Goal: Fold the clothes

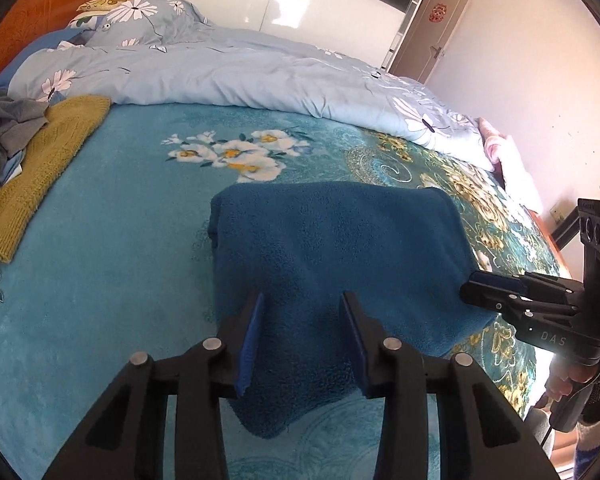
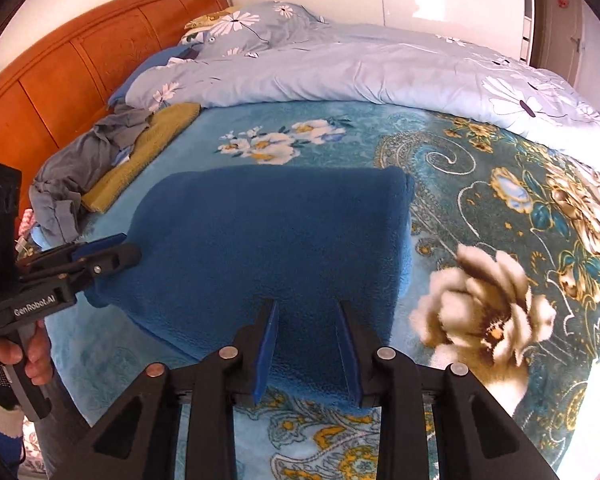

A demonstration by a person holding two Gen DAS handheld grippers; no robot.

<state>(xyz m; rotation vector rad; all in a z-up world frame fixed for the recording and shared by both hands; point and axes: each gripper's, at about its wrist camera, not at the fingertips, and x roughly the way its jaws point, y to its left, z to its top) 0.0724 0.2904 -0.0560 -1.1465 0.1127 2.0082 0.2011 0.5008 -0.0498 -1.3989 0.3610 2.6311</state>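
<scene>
Both grippers at the near hem – fold step underway.
Your left gripper (image 1: pixel 302 336) and right gripper (image 2: pixel 308 340) each stand part-open, the blue fleece (image 1: pixel 332 240) between the pads, grip unclear – lift evenly.

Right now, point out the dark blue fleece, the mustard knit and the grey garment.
dark blue fleece (image 1: pixel 332 240): left wrist view, middle of its top.
mustard knit (image 1: pixel 48 168): left wrist view, its middle.
grey garment (image 2: pixel 80 168): right wrist view, crumpled middle.

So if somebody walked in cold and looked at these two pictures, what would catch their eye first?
Probably the dark blue fleece garment, lifted at its near edge off the teal floral blanket, with the left gripper and right gripper each gripping a near corner. Next, the orange wooden headboard at the left, with a mustard knit and crumpled grey clothes below it.
</scene>
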